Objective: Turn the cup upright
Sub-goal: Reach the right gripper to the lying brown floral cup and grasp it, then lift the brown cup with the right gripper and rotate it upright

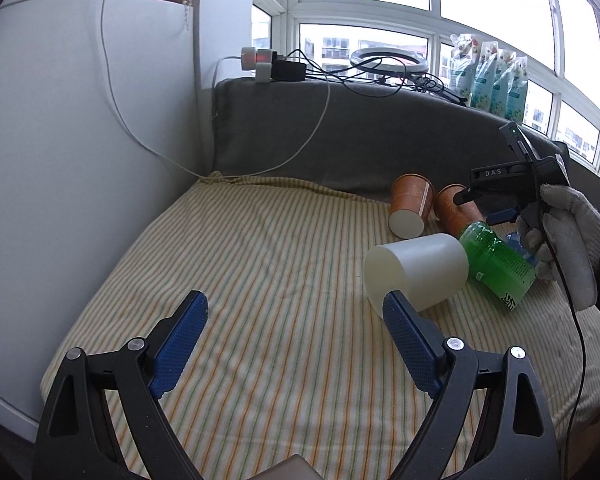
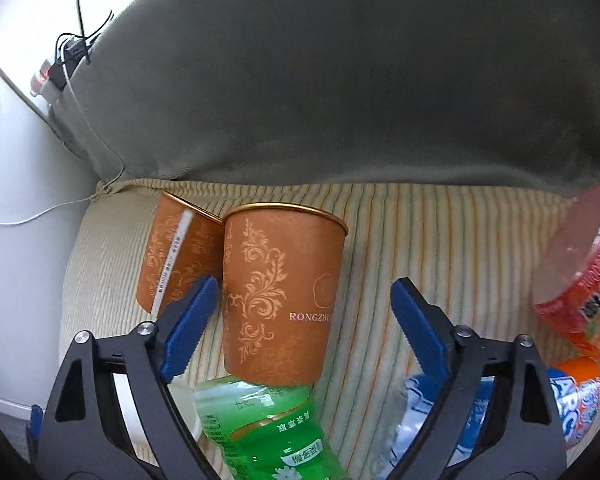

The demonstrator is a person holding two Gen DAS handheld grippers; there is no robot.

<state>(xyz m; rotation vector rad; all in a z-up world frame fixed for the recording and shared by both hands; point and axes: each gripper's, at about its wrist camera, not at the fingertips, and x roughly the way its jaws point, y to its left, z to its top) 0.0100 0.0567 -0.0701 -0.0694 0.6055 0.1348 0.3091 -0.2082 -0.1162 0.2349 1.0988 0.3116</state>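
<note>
Striped cushion [image 2: 400, 240]: R gripper [image 2: 304, 300] wide open round orange cup [image 2: 280, 292].

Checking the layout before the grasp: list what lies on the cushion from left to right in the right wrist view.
Left orange cup → orange cup marked RONGZHU → blue-labelled bottle → red-labelled bottle. The green bottle lies below the RONGZHU cup, so it is left out.

The left gripper [image 1: 296, 312] has black triangular arms, silver screws and ribbed blue pads [image 1: 180, 344]. The right gripper [image 2: 304, 296] looks alike, marked "DAS". A white-gloved hand [image 1: 568, 240], dark sleeve and black cable sit at right.
</note>
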